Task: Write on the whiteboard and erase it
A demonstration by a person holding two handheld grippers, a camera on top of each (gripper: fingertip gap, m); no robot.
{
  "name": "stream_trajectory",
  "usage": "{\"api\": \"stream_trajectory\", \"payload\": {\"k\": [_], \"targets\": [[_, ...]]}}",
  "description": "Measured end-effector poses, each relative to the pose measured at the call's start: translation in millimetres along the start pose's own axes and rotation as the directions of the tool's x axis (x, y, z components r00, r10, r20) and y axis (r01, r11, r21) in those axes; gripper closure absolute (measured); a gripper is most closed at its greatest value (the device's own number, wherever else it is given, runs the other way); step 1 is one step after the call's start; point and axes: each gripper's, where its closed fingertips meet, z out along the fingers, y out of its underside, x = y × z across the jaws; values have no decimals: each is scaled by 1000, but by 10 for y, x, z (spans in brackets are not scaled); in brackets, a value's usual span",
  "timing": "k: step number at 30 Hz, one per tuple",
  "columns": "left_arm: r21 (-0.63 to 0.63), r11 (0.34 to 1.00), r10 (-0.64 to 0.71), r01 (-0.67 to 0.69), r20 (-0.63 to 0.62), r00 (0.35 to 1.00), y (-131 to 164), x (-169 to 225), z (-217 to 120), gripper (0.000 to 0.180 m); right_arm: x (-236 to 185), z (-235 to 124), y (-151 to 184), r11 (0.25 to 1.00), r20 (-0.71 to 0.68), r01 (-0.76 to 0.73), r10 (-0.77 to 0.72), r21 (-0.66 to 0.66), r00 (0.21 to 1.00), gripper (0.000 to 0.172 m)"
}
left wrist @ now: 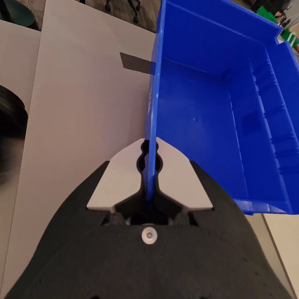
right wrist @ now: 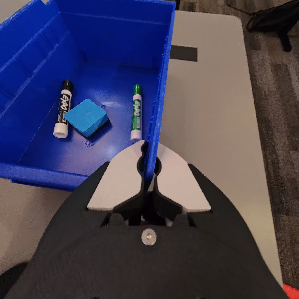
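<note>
— What do we count, going left to right across the right wrist view?

— One blue plastic bin point(right wrist: 100, 53) on a pale table point(right wrist: 210, 113). Inside it we count two dry-erase markers and one eraser: the black-capped marker point(right wrist: 62, 108) lies farthest left, the light blue eraser point(right wrist: 86, 117) with its dark felt underside lies just beside it, seemingly touching its barrel, and the green-capped marker point(right wrist: 136, 112) lies well apart to the right, close along the bin's side wall. One strip of black tape point(right wrist: 184, 53) sits on the table beyond that wall. We see no whiteboard in either view.

— And our two tools?

— Each is pressed nearly together on a bin wall. Our left gripper point(left wrist: 151, 142) pinches the thin upper edge of one side wall, one finger outside and one inside the bin point(left wrist: 210, 113). Our right gripper point(right wrist: 150, 144) pinches the opposite wall the same way, its white fingers point(right wrist: 124, 174) astride the rim. The green marker's butt end lies just past its left fingertip, down on the bin floor.

— Any writing?

— Both markers carry printed brand labels, the bin floor has a small moulded stamp, and the bin's outer wall in the left view bears a blurred mark. We leave the words unread.
</note>
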Motion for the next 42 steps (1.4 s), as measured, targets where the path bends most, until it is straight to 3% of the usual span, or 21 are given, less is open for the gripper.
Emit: {"api": "stream_trajectory", "payload": {"k": [7, 13, 24, 33, 42], "targets": [[41, 999, 35, -33, -35, 999, 45, 300, -315, 174, -558, -504, 234, 998, 82, 52, -49, -42, 995, 167], [64, 996, 63, -59, -69, 996, 139, 513, -546, 174, -1078, -702, 400, 995, 140, 96, -90, -39, 986, 167], [118, 993, 33, -23, -88, 996, 376, 563, -945, 174, -2239, -654, 421, 988, 237, 152, -149, 5, 960, 167], [147, 989, -16, 24, -55, 998, 567, 328, -1244, 174, -3244, -487, 387, 976, 302, 211, -219, 60, 928, 167], [183, 982, -47, 51, -26, 999, 682, 109, -1515, 174, -3916, -458, 337, 953, 400, 291, -300, 84, 866, 166]]}}
